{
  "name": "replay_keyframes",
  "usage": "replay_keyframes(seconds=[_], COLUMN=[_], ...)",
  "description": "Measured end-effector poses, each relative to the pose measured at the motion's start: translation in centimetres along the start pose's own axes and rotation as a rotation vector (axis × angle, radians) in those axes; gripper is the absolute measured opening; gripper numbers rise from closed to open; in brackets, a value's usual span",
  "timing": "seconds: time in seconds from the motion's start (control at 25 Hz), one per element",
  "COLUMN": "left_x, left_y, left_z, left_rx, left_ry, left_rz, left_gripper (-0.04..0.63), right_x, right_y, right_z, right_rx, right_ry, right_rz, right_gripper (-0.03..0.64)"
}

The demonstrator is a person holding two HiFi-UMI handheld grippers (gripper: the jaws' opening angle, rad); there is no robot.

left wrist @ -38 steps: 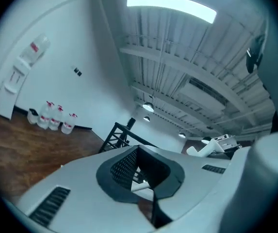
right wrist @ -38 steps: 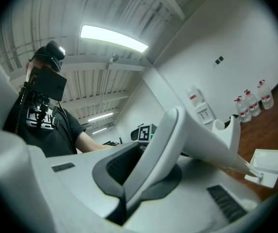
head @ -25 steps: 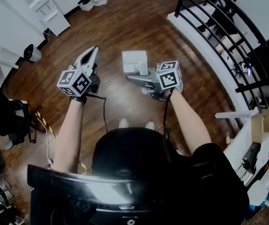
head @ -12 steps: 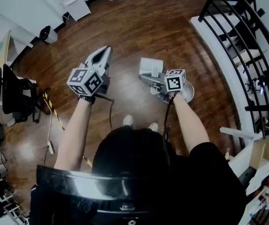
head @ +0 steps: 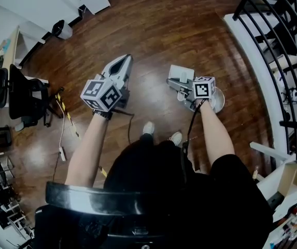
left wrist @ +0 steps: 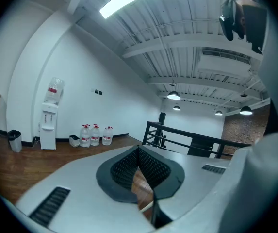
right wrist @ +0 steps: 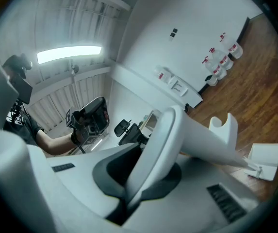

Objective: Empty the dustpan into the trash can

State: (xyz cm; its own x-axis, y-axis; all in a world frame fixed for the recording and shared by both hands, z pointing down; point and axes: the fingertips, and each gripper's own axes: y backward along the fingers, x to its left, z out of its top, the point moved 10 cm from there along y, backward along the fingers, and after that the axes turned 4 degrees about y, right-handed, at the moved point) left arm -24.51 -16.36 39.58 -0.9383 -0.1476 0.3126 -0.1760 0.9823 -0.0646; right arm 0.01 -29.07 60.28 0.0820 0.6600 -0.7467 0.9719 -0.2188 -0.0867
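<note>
Wood floor (head: 158, 30) fills the head view, with a black stair railing (head: 272, 25) at right and an office chair (head: 26, 100) at left. L hand-held gripper (head: 123, 61): jaws fully closed, nothing between them; unit is above the floor, apart from the dustpan (head: 181, 72). R hand-held gripper (head: 178, 83): jaws clamped on the white handle (right wrist: 158, 149) of the dustpan. Pan end (right wrist: 265, 160) lies beyond the jaws, over the floor, to the right of the L unit. Water cooler (left wrist: 48, 125) and water bottles (left wrist: 95, 135) stand at the far wall. Person's shoes (head: 161, 133) are near, below both units.
</note>
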Motion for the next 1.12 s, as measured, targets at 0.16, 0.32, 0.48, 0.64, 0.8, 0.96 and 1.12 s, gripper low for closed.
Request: replay_keyframes(seconds=[0.16,0.32,0.48,0.64,0.8,0.96,1.12], left_x=[0.1,-0.1,0.1,0.2,0.2,0.1,-0.2], left_y=[-0.5,-1.0,-1.6,-1.8,-1.7,-1.5,-1.3], left_z=[-0.7,-1.0,-1.2,-1.3,-1.6,-2.0,-2.4], left_rx=[0.019,0.023,0.035,0.046,0.050,0.057,0.058], left_ry=[0.003,0.004,-0.004,-0.011,-0.005,-0.001,0.004], left_rz=[0.007,0.011,0.026,0.035,0.030,0.025,0.019], left_gripper=[0.004,0.003,0.003,0.005,0.005,0.004,0.004], right_x=[-1.2,-1.9,-2.9,-3.5,-3.8,-3.6,-3.2], right_y=[0.2,0.5,0.5,0.4,0.5,0.1,0.0], right_z=[-0.3,-0.7,-1.3,-2.1,-3.0,-3.8,-4.8], right_rx=[0.000,0.005,0.016,0.037,0.039,0.057,0.079], right_ry=[-0.018,-0.032,-0.050,-0.069,-0.101,-0.106,-0.115], right_rz=[-0.011,-0.016,-0.022,-0.026,-0.032,-0.042,-0.059], right_gripper=[0.007,0.006,0.006,0.006,0.006,0.006,0.006])
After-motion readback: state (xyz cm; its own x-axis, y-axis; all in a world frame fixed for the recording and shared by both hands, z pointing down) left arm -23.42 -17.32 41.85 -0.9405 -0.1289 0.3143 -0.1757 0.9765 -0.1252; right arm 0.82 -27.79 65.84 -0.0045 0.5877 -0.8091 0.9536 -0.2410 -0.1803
